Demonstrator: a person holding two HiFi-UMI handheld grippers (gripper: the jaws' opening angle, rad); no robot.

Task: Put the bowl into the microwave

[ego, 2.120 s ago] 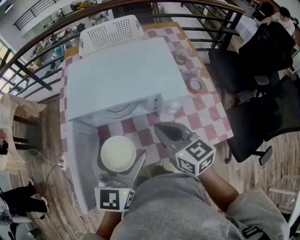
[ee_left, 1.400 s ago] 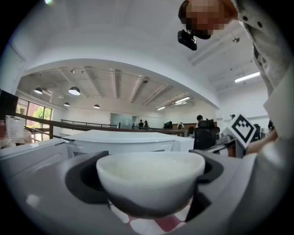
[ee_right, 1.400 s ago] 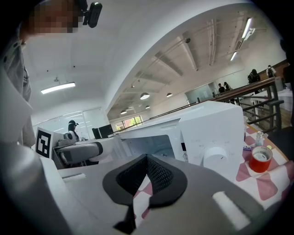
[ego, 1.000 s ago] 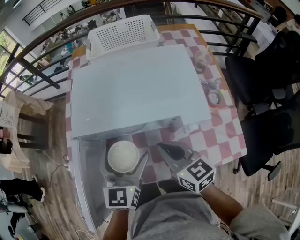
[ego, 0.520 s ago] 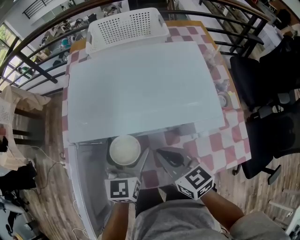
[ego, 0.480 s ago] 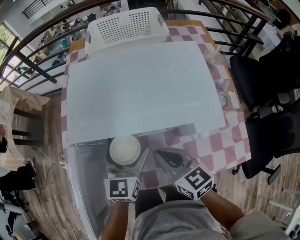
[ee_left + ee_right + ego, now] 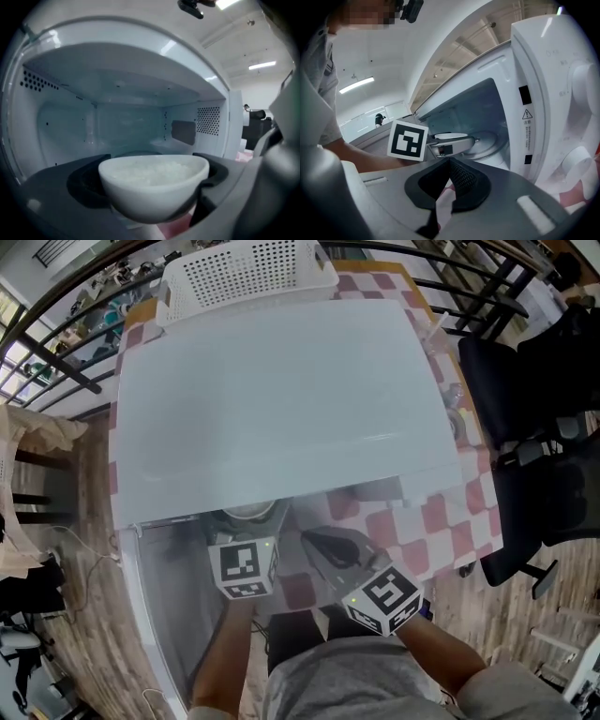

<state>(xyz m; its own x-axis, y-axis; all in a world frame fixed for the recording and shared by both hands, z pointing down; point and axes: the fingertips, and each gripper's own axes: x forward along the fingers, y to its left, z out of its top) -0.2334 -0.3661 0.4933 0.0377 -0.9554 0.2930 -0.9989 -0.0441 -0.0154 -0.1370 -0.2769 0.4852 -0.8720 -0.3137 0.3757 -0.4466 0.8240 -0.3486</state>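
A white bowl of rice sits between the jaws of my left gripper, which is shut on it at the mouth of the open white microwave. In the head view only a sliver of the bowl shows under the microwave's top edge, just ahead of the left gripper's marker cube. The right gripper view shows the bowl over the glass turntable. My right gripper is shut and holds nothing; it hovers just right of the left one, in front of the opening.
The microwave door is swung open on the left. Its control panel stands close on the right. A white perforated basket lies behind the microwave. Black chairs stand right of the checkered table.
The left gripper has carried the bowl forward, from above the open door to under the microwave's top edge. The right gripper stayed shut beside it.
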